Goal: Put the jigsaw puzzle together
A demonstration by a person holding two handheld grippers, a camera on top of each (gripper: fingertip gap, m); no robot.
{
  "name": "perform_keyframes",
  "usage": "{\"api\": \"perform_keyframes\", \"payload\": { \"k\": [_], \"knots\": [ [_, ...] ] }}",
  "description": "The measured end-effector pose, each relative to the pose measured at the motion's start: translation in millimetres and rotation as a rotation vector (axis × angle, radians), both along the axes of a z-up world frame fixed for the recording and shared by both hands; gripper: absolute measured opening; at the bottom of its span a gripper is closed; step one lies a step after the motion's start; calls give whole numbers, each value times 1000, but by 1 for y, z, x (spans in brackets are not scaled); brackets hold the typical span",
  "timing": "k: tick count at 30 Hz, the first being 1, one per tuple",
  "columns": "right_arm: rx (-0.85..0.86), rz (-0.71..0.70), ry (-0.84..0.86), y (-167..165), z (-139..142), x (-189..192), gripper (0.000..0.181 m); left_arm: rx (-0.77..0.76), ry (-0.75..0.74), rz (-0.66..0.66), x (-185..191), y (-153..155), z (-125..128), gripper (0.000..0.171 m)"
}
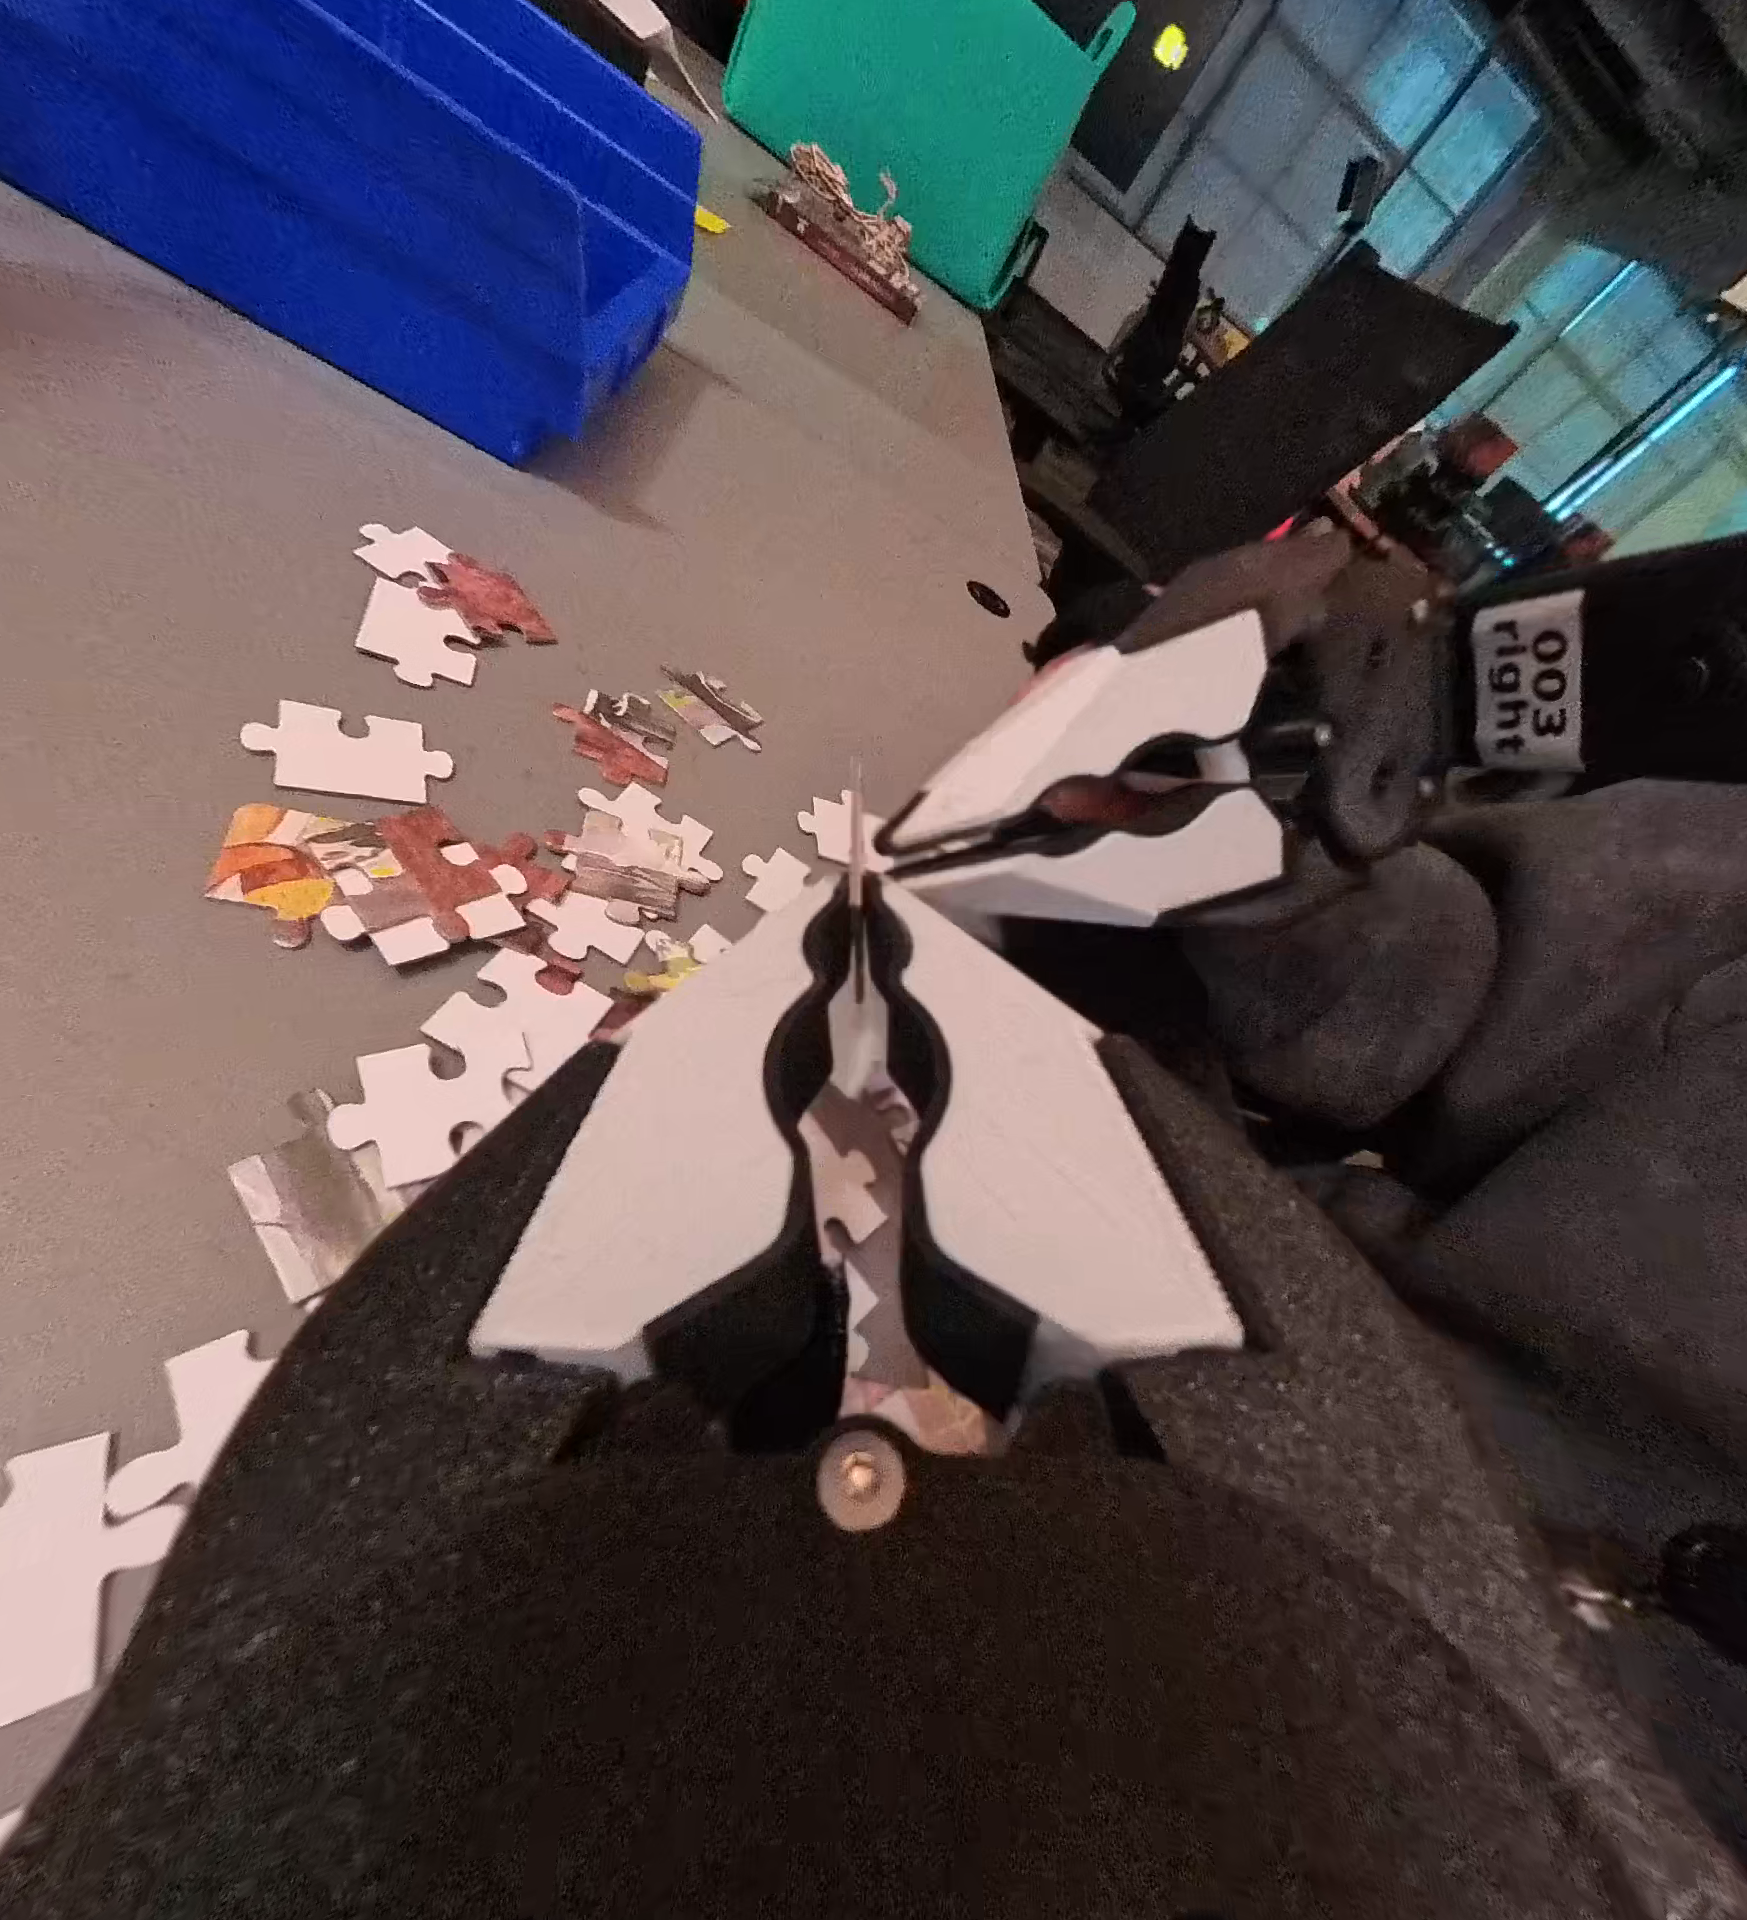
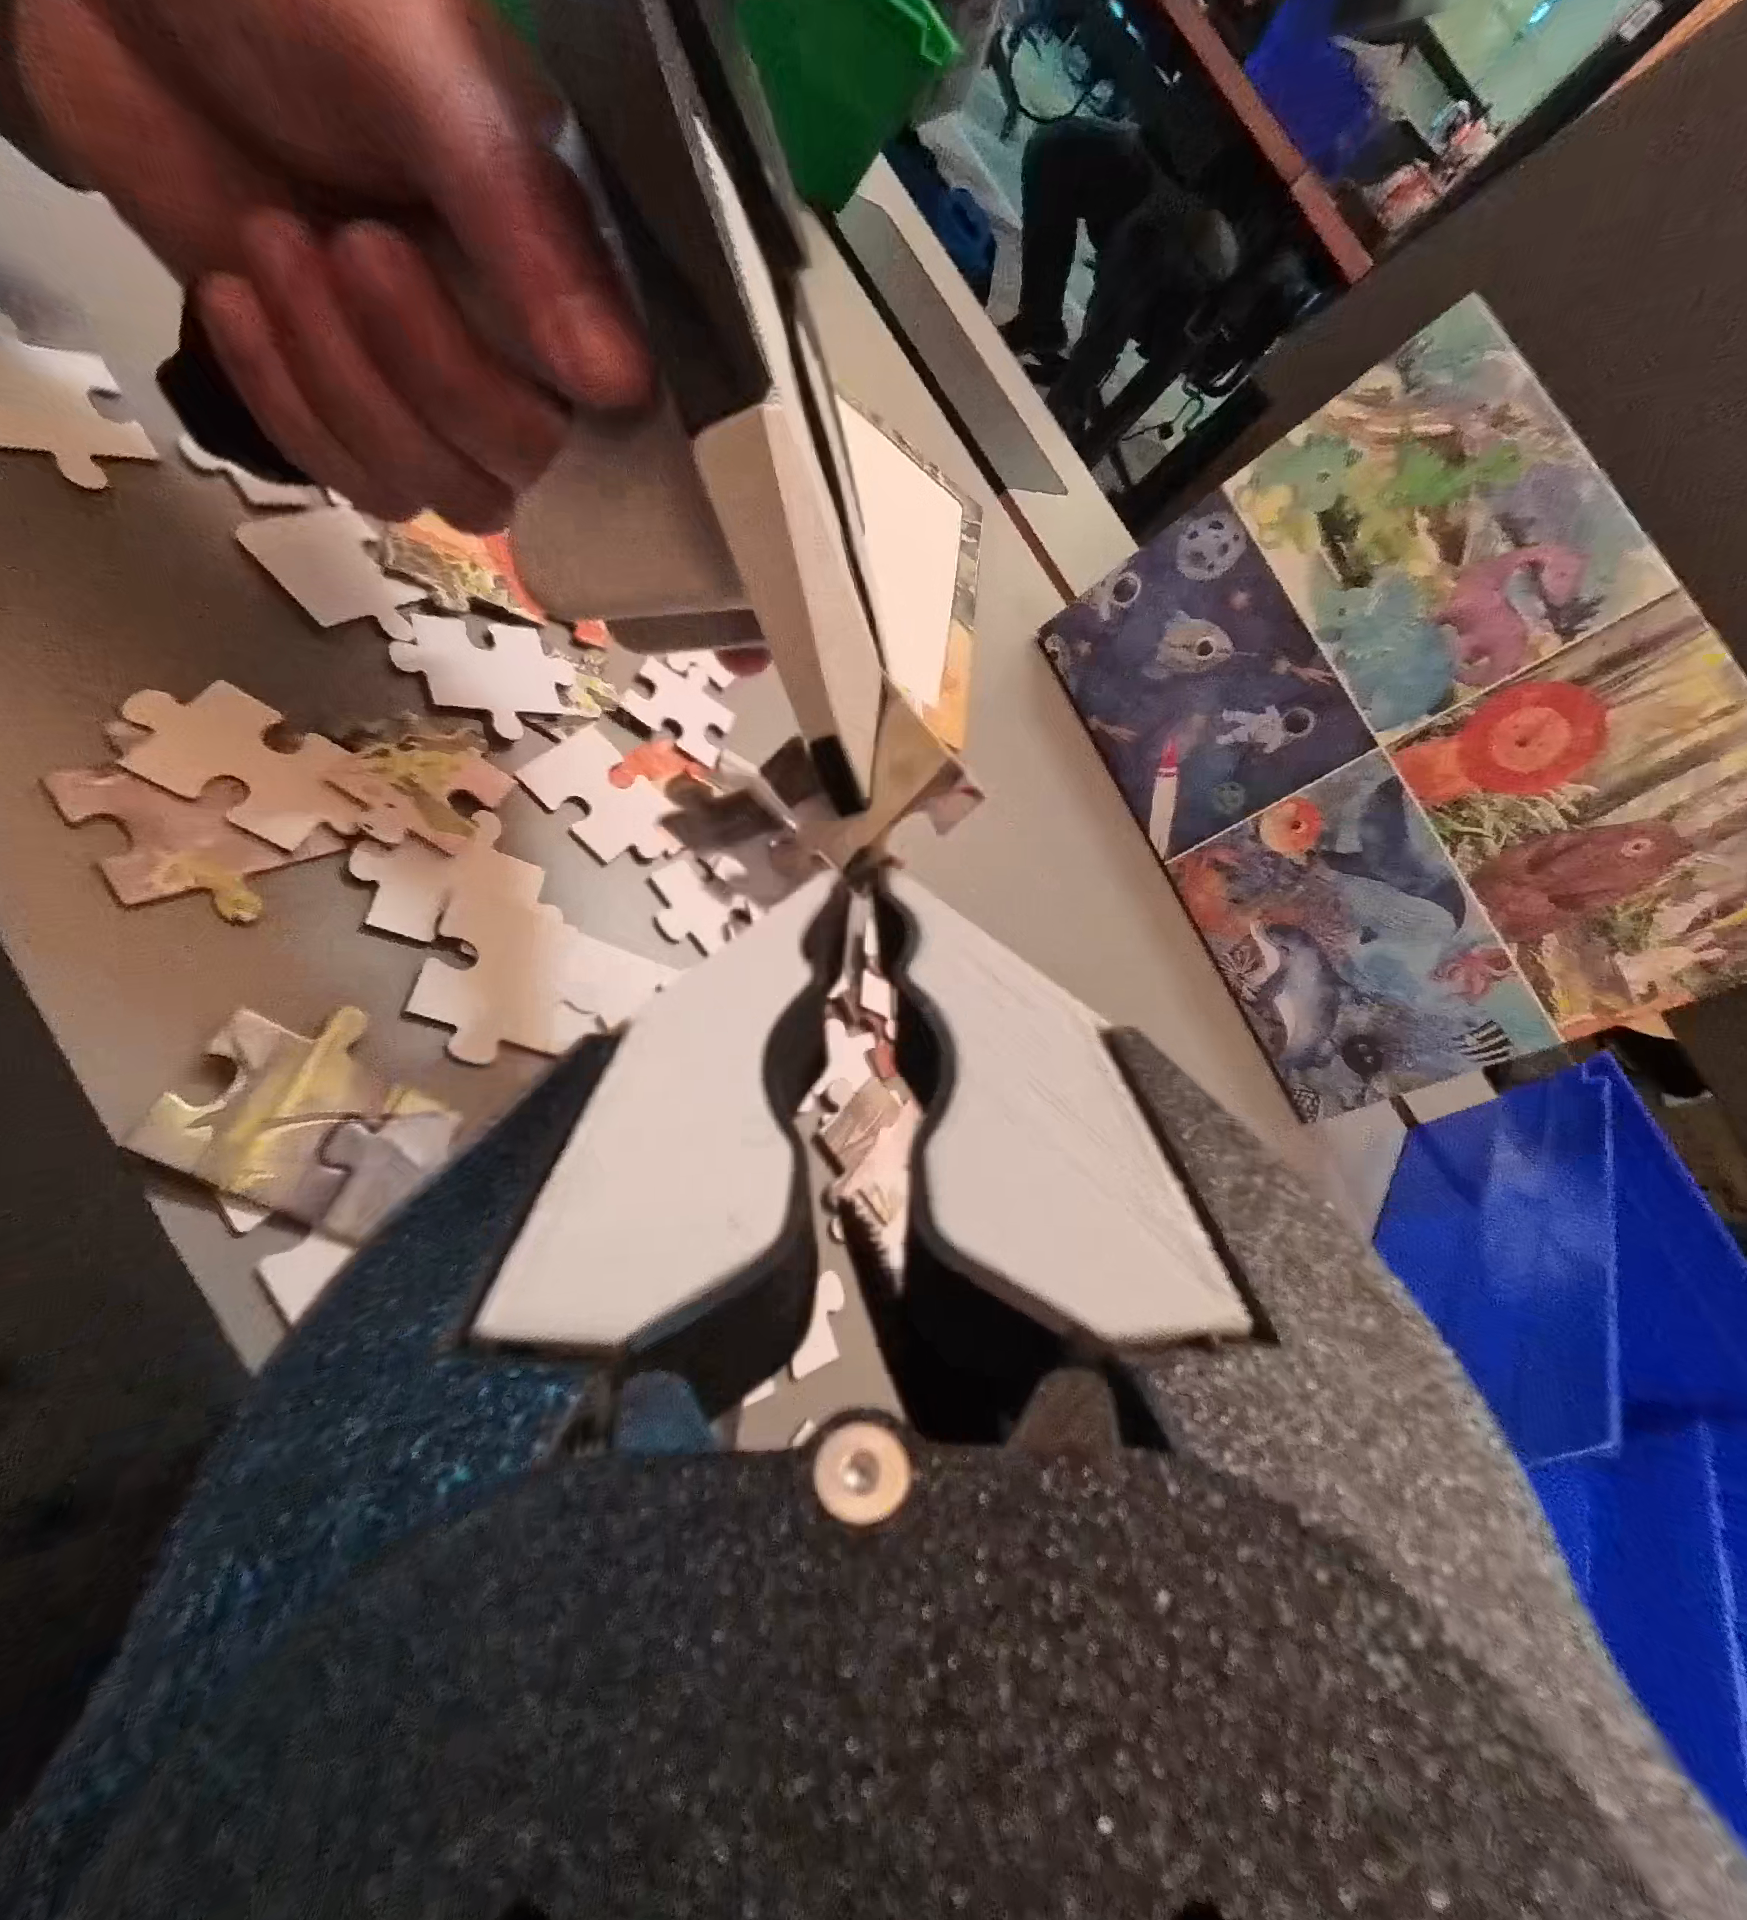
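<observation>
Puzzle piece held edge-on above grey table, pinched at tips of left gripper, jaws closed on it. Right gripper tips meet same piece, jaws narrow, clamped on it. Loose pieces scattered on table below, many face down. Blue bin beyond; puzzle box near table edge.

My left fingers hide pieces at the worktop near edge; the hand is blurred.
</observation>
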State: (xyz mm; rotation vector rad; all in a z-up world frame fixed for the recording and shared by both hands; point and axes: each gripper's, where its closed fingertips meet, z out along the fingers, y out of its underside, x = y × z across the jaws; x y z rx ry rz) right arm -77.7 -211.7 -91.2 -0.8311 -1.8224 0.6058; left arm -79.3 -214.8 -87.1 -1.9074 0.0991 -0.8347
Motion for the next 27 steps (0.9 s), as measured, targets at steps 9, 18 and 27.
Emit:
{"api": "perform_keyframes", "payload": {
  "k": [9, 18, 27],
  "knots": [
    [-531, 28, -193, -1, -14, 4, 31, 61, -222, 29, -22, -4, 28, 1],
    [-424, 65, -608, -31, -85, 24, 48, -123, 469, 151, -58, -17, -30, 51],
    [-339, 121, -606, -52, -92, 17, 42, -162, 548, -96, -8, -33, -56, 43]
  ]
}}
